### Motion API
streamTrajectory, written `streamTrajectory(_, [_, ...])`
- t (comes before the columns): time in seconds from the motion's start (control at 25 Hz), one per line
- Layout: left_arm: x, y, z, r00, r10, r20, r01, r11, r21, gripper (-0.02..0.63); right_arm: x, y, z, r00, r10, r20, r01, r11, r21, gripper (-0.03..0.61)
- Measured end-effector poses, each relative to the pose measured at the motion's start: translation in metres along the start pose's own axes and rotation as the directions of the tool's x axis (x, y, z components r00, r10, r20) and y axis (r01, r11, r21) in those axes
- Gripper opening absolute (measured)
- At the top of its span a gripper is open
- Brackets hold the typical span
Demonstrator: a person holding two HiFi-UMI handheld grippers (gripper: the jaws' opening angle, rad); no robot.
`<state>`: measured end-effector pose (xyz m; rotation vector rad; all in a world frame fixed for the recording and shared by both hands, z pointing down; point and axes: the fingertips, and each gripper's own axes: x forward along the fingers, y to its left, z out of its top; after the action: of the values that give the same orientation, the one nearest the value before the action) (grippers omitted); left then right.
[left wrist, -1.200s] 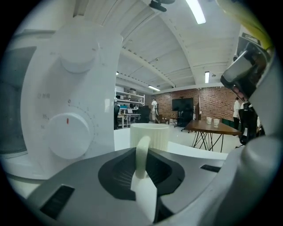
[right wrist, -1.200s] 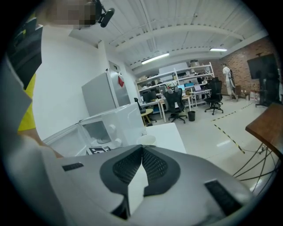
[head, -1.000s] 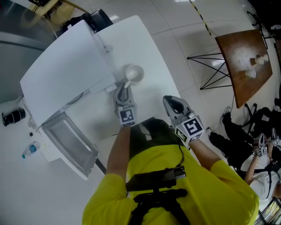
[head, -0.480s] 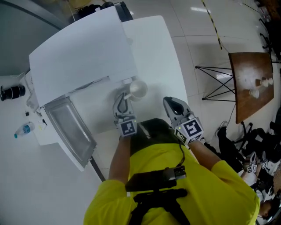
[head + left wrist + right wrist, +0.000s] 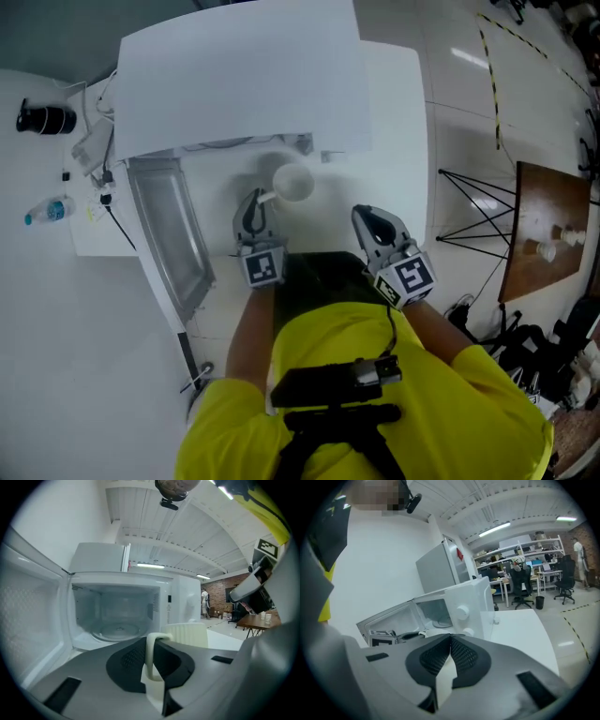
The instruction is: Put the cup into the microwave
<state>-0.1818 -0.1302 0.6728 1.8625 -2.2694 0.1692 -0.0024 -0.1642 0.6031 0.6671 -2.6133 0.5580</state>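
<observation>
A cream ribbed cup [image 5: 293,181] hangs just in front of the open white microwave [image 5: 234,75]. My left gripper [image 5: 255,199] grips the cup's handle [image 5: 152,658], and its jaws are closing on it. In the left gripper view the cup body [image 5: 187,634] shows past the jaws. Straight ahead is the lit oven cavity [image 5: 117,616] with its glass turntable. The microwave door [image 5: 169,234] stands swung open to the left. My right gripper [image 5: 370,217] is shut and empty, to the right of the cup. In the right gripper view its pads [image 5: 449,644] meet.
The microwave stands on a white table [image 5: 403,141]. A brown table [image 5: 553,225] with small cups and a black folding stand [image 5: 469,206] are on the floor to the right. A plastic bottle [image 5: 45,211] and a black object [image 5: 45,118] lie at the left.
Both grippers have swung round to face the microwave's opening. The left one carried the cup with it, close to the cavity. The right gripper kept alongside, still shut.
</observation>
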Motion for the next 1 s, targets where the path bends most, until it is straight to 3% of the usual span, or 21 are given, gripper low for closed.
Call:
streamTrajectory(0.4, [0.036, 0.106, 0.057, 0.982, 0.15, 0.116, -0.149, 0.989, -0.019, 0.014, 0.052, 0.047, 0.019, 0.993, 0.118, -0.005, -0.118, 0.993, -0.028, 0.007])
streamTrajectory(0.64, [0.082, 0.142, 0.065, 0.976, 0.173, 0.13, -0.165, 0.984, -0.065, 0.014, 0.09, 0.062, 0.025, 0.99, 0.144, 0.006, -0.144, 0.989, -0.032, 0.008])
streamTrajectory(1.0, [0.121, 0.159, 0.058, 0.977, 0.167, 0.135, -0.152, 0.982, -0.116, 0.014, 0.122, 0.065, 0.02, 0.991, 0.134, -0.024, -0.135, 0.991, -0.012, 0.008])
